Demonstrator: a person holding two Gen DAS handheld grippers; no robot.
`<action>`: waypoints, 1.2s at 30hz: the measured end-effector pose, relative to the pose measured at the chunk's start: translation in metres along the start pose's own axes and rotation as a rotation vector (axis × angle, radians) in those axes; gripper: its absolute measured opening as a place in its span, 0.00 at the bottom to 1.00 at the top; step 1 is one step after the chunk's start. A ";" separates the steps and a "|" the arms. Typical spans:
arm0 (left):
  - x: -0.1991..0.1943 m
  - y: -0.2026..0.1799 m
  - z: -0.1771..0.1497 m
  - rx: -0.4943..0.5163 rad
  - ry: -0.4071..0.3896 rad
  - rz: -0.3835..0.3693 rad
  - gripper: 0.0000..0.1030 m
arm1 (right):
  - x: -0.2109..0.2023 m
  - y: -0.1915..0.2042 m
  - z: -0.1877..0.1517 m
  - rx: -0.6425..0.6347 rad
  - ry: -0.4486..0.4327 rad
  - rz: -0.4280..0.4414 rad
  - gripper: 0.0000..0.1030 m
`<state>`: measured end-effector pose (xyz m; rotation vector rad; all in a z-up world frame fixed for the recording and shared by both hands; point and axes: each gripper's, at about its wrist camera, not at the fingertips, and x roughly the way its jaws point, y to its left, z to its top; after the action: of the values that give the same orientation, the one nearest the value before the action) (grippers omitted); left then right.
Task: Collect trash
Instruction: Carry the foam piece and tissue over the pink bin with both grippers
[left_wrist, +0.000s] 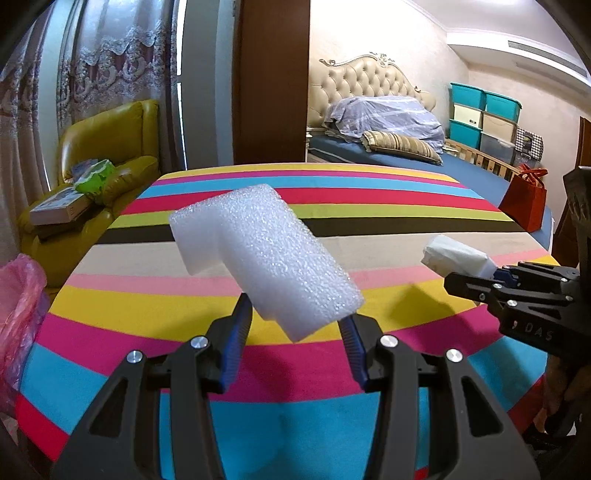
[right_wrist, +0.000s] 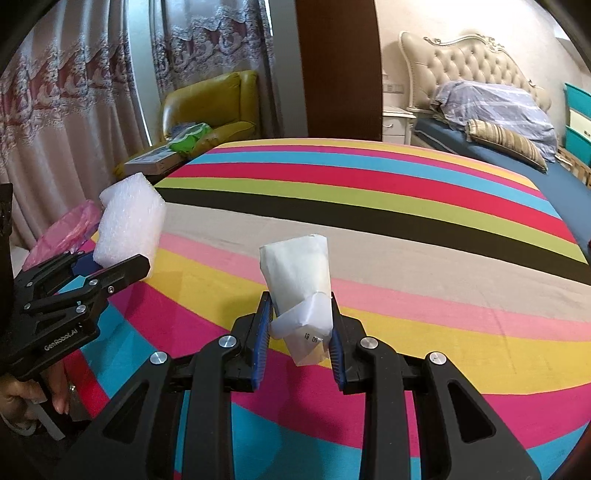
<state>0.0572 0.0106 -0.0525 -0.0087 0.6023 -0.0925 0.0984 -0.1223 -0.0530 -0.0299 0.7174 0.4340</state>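
Striped cloth (left_wrist: 295, 206) in bright bands covers the table under both my tools, with a bed (left_wrist: 461, 166) and a yellow armchair (left_wrist: 107, 147) behind it. My left gripper (left_wrist: 297, 314) is clamped on a white foam block (left_wrist: 262, 254), holding it tilted above the cloth. My right gripper (right_wrist: 301, 325) is clenched on a crumpled white paper packet (right_wrist: 299, 284), also off the table. At my far left I see a pink plastic bag (left_wrist: 16, 317).

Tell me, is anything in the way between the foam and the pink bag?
Nothing visible is. The left gripper holds the foam above the striped table, and the pink bag sits beyond the table's left edge.
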 end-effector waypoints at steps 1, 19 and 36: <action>-0.002 0.003 -0.002 -0.002 -0.002 0.007 0.44 | 0.000 0.003 0.000 -0.005 0.000 0.003 0.27; -0.044 0.062 -0.039 -0.050 -0.016 0.106 0.45 | 0.007 0.072 0.008 -0.157 0.009 0.081 0.27; -0.118 0.144 -0.059 -0.115 -0.081 0.249 0.45 | 0.024 0.172 0.032 -0.371 0.016 0.213 0.27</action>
<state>-0.0604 0.1651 -0.0397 -0.0481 0.5234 0.1837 0.0665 0.0487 -0.0237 -0.3084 0.6501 0.7677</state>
